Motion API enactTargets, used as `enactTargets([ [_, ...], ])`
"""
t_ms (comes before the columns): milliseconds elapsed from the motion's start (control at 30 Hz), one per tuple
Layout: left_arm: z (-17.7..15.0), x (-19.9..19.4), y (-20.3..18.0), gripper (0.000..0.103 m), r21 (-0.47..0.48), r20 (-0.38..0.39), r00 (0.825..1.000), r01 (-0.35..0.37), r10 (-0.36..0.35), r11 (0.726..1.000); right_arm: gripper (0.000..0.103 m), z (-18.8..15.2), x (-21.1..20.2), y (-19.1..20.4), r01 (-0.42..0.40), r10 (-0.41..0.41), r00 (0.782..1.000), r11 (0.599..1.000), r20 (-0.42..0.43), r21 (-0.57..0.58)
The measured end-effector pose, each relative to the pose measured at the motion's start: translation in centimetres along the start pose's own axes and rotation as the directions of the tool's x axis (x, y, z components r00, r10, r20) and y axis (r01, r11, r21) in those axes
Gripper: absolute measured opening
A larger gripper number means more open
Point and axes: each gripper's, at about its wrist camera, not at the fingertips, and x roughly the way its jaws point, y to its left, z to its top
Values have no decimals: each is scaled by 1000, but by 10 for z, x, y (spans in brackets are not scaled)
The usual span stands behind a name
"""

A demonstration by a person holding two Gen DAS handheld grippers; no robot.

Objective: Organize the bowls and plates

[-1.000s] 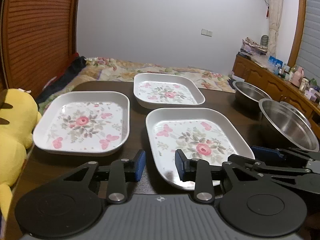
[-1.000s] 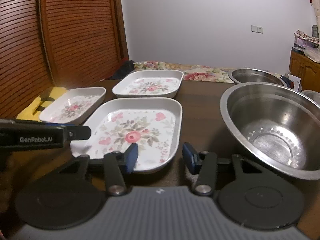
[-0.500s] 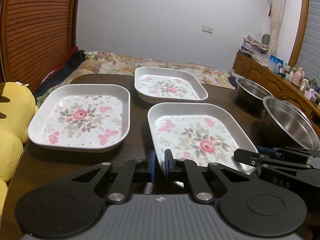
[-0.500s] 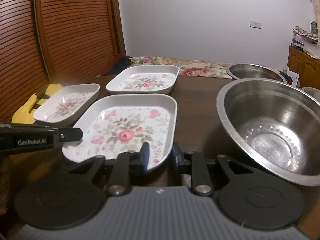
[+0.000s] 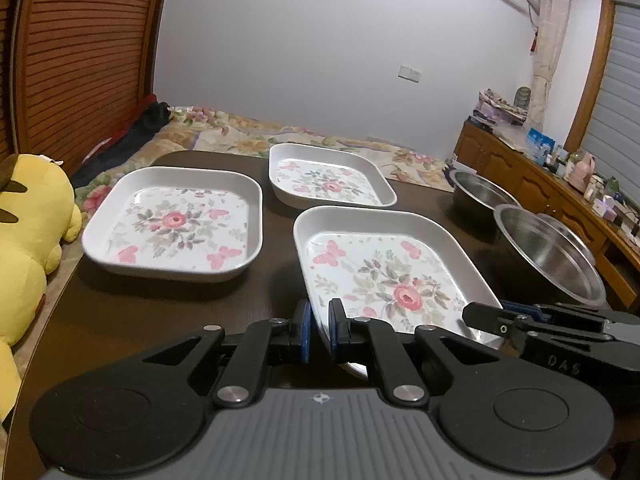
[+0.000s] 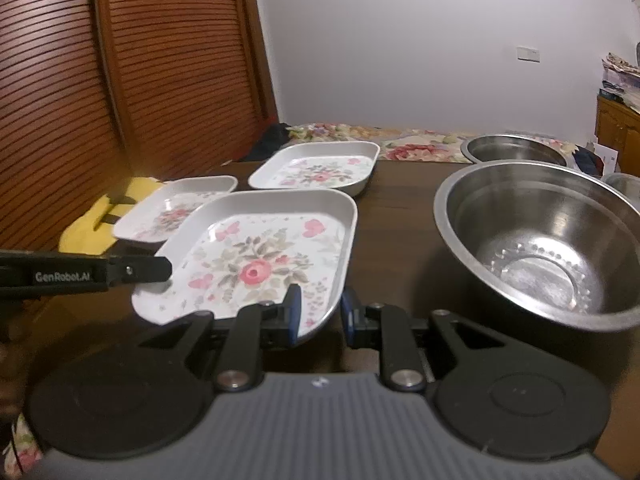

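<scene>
On the dark tabletop [image 5: 280, 280] the nearest floral plate [image 5: 384, 280] lies with its near edge toward both tools. The left gripper [image 5: 318, 330] has its fingers narrowed onto that plate's near-left rim, while the right gripper [image 6: 320, 310] straddles the near-right corner, fingers slightly apart; whether they pinch yet I cannot tell. Two matching plates [image 5: 176, 224] sit beyond, steel bowls [image 6: 540, 240] rightward.

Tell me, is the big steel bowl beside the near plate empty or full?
Empty. The right wrist view looks into the big steel bowl and shows only its bare, shiny bottom.
</scene>
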Motion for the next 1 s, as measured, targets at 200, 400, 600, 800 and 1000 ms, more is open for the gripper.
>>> enactTargets([
  [200, -18, -18, -1, 11, 4, -13, 1000, 6, -6, 1000, 23, -13, -17, 5, -32, 32, 999, 999, -10, -8],
  [400, -31, -29, 2, 11, 7, -26, 1000, -1, 1, 1000, 23, -27, -26, 11, -68, 68, 997, 998, -36, 0],
  [600, -38, -33, 2, 11, 12, -36, 999, -10, 10, 1000, 23, -32, -29, 13, -94, 95, 994, 995, -52, 16],
  [800, -43, -32, 3, 11, 7, -48, 999, -15, 16, 1000, 24, -35, -28, 12, -102, 103, 993, 995, -53, 22],
  [1000, -43, -31, 3, 11, 7, -47, 999, -18, 19, 1000, 24, -38, -29, 11, -105, 106, 993, 994, -43, 26],
])
